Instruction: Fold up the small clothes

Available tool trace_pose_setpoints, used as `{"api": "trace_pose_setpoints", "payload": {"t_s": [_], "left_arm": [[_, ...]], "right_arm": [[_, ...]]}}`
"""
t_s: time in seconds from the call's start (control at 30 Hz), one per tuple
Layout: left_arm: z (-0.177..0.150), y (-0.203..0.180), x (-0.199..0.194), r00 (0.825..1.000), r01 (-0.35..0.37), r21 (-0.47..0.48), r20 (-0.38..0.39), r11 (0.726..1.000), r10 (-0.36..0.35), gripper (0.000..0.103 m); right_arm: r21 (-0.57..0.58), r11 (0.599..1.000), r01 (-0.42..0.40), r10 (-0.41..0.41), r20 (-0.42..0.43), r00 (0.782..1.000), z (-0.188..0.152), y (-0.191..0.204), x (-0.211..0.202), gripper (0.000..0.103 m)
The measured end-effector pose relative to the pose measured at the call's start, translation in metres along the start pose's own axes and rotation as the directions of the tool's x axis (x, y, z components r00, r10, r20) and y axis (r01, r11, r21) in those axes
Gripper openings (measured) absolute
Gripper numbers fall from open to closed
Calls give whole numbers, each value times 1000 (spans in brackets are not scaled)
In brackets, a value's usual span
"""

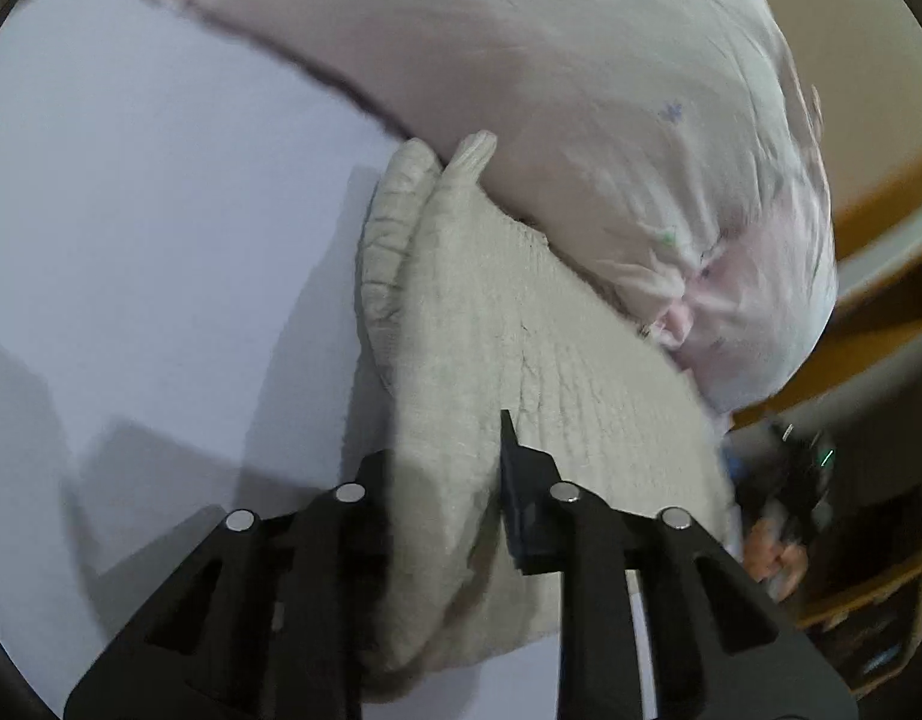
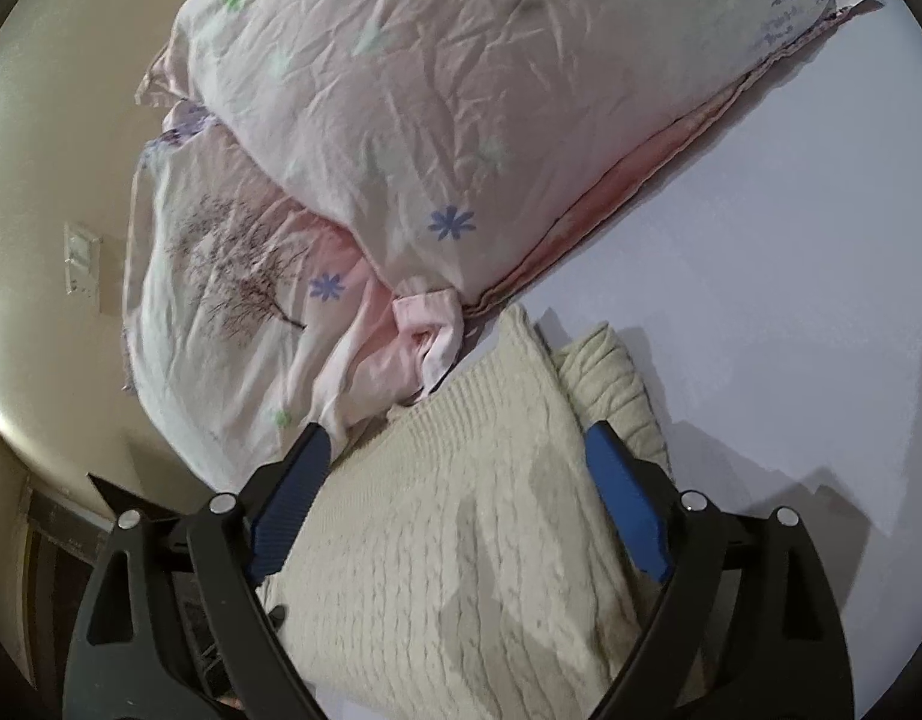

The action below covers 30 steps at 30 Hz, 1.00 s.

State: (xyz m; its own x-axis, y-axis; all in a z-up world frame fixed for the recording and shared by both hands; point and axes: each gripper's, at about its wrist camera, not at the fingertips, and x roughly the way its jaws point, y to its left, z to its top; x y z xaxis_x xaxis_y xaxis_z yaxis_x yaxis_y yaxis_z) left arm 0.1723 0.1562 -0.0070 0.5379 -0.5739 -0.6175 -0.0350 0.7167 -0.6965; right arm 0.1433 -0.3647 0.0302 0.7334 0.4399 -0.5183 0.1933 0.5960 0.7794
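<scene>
Right wrist: right gripper (image 2: pixel 455 468) spread wide over knit garment (image 2: pixel 461 540) on white bed (image 2: pixel 790 240).

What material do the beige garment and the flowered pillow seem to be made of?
The beige garment looks like a thick knit, perhaps wool or acrylic: raised cable rows and ribbed edges show, and the finish is matte. The flowered pillow seems covered in thin woven cloth, probably cotton: it has fine sharp creases, printed blue and green flowers, and a slight sheen. The exact fibres cannot be told.
</scene>
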Motion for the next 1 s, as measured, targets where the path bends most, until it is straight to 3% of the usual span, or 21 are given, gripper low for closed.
{"api": "trace_pose_setpoints", "payload": {"t_s": [0.1,0.23,0.33,0.4,0.43,0.5,0.53,0.57,0.6,0.63,0.67,0.7,0.73,0.77,0.87,0.93,1.0], "left_arm": [[7,-25,-7,993,105,-16,54,994,-104,16],[8,-113,-2,965,247,133,58,960,-256,16],[-11,-186,43,930,365,204,-36,908,-366,16],[-35,-229,98,910,415,216,-123,884,-397,16],[-49,-246,126,908,414,215,-165,884,-385,16],[-80,-279,187,912,370,277,-291,887,-289,16],[-91,-285,206,898,373,276,-348,886,-270,16],[-97,-286,217,861,427,228,-397,875,-317,16],[-98,-284,214,811,511,179,-424,841,-403,16],[-95,-281,205,778,568,161,-427,807,-462,16],[-86,-274,183,778,593,189,-382,783,-498,21],[-79,-267,166,792,592,219,-335,775,-510,28],[-71,-258,148,812,577,255,-279,776,-512,51],[-60,-242,127,855,518,302,-200,800,-478,68],[-46,-206,106,953,300,388,-73,872,-295,69],[-43,-187,113,981,195,377,-55,905,-188,69],[-42,-173,124,992,122,348,-75,929,-102,72]], "right_arm": [[-21,999,-25,25,5,1000,1,0,-13,87],[-40,999,-28,31,70,997,5,-6,-44,87],[-48,999,-6,12,121,993,6,-15,-65,87],[-48,998,33,-25,150,988,7,-23,-75,87],[-39,998,54,-47,156,987,7,-28,-77,87],[-29,996,84,-78,146,986,8,-35,-78,87],[-28,994,101,-97,133,986,10,-37,-79,87],[-36,994,106,-101,122,987,12,-39,-81,87],[-47,993,107,-101,115,988,12,-38,-82,87],[-66,992,109,-102,107,989,14,-36,-85,87],[-79,991,110,-101,100,990,15,-35,-86,90],[-92,990,108,-100,85,991,16,-33,-85,91],[-115,988,103,-98,52,994,16,-29,-80,91],[-130,986,103,-99,32,995,15,-25,-76,92],[-179,975,130,-141,-55,988,12,-17,-53,93],[-171,973,153,-176,-130,976,10,-19,-31,93],[-147,977,152,-179,-189,966,9,-25,-16,93]]}}
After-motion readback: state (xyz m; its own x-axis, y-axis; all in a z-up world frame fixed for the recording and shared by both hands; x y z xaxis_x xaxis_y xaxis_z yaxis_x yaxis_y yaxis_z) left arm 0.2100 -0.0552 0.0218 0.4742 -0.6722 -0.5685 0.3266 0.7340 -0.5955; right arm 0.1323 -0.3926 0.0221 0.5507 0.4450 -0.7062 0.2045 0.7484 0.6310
